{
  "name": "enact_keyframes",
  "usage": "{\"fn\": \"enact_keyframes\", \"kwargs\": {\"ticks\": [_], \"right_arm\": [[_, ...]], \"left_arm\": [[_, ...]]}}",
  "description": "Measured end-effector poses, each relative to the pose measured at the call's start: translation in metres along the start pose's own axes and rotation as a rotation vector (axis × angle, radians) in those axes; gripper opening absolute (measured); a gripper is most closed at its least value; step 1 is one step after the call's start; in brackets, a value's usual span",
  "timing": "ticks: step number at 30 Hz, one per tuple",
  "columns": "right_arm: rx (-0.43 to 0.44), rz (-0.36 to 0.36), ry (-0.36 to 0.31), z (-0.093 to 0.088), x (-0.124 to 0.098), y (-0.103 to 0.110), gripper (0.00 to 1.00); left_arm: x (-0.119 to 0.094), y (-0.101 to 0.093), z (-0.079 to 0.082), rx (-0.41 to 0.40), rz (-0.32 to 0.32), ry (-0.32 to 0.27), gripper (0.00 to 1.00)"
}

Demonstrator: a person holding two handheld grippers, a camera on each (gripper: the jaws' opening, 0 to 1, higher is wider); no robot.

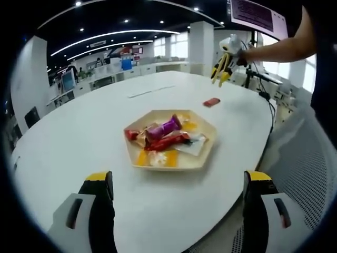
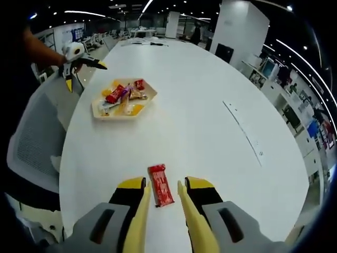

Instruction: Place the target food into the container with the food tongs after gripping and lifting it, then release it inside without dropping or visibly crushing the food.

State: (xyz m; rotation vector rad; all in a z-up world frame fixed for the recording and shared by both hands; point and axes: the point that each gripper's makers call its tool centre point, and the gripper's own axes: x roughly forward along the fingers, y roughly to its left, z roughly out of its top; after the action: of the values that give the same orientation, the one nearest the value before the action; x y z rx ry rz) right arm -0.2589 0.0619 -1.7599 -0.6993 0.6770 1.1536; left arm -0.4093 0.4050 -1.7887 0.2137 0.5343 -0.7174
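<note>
A red candy bar (image 2: 160, 184) lies flat on the white table, and the jaws of my right gripper (image 2: 164, 183) stand narrowly apart on either side of it, open. In the left gripper view the same bar (image 1: 211, 101) lies beyond the tray, with the right gripper (image 1: 223, 74) held above it by a hand. A pale hexagonal tray (image 1: 206, 126) holds several wrapped sweets, among them a purple one (image 1: 167, 127) and a red one (image 1: 168, 141). My left gripper (image 1: 178, 179) is wide open just short of the tray, holding nothing.
The tray (image 2: 150, 92) sits near the table's curved edge, and the left gripper (image 2: 84, 75) hovers beside it. A grey mesh chair (image 2: 37, 142) stands against that edge. A person's arm (image 1: 279, 47) reaches in from the right. Desks and monitors fill the office behind.
</note>
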Motion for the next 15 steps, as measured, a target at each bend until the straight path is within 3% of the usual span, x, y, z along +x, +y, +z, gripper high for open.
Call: {"fn": "enact_keyframes", "kwargs": {"ticks": [15], "right_arm": [[-0.01,0.059,0.059,-0.026,0.041,0.008,0.28]], "left_arm": [[0.001,0.003,-0.003,-0.006,0.013,0.016,0.99]]}}
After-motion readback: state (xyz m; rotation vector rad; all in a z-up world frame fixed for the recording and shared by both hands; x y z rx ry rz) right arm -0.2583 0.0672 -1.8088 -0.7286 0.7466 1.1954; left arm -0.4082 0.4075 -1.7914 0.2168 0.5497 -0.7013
